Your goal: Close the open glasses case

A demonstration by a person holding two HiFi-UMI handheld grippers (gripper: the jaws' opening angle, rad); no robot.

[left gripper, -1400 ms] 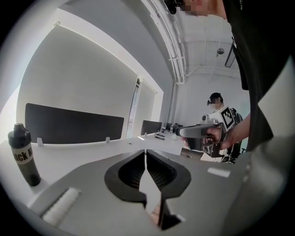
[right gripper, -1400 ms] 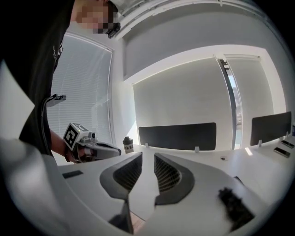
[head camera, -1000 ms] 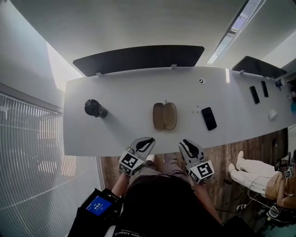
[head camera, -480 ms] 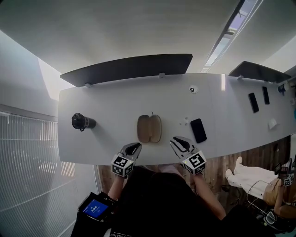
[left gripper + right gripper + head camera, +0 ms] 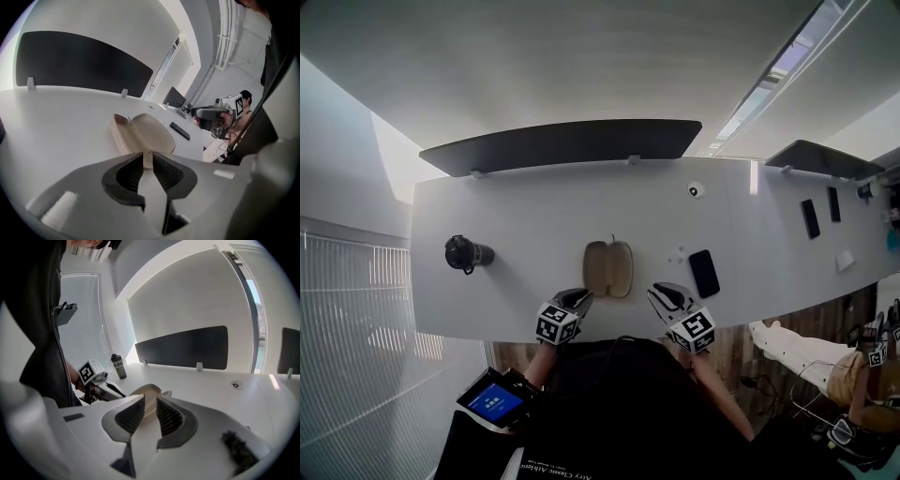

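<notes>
— When you look from overhead, which way does the glasses case (image 5: pixel 608 269) lie?
— Open flat, two oval tan halves side by side, long axis pointing away from the person, just left of the black phone (image 5: pixel 704 273) on the smooth white table (image 5: pixel 516 206).
— And the left gripper (image 5: pixel 147 159), in its own view?
— Ribbed dark pads (image 5: pixel 166 171), jaws opening, a narrow empty gap; the case's outer shell looks ribbed.
— The right gripper (image 5: pixel 150 408)?
— Narrow gap too, nothing in it.

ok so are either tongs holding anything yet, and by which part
nothing held: left tongs opening, right tongs apart, both empty beside the open glasses case
</notes>
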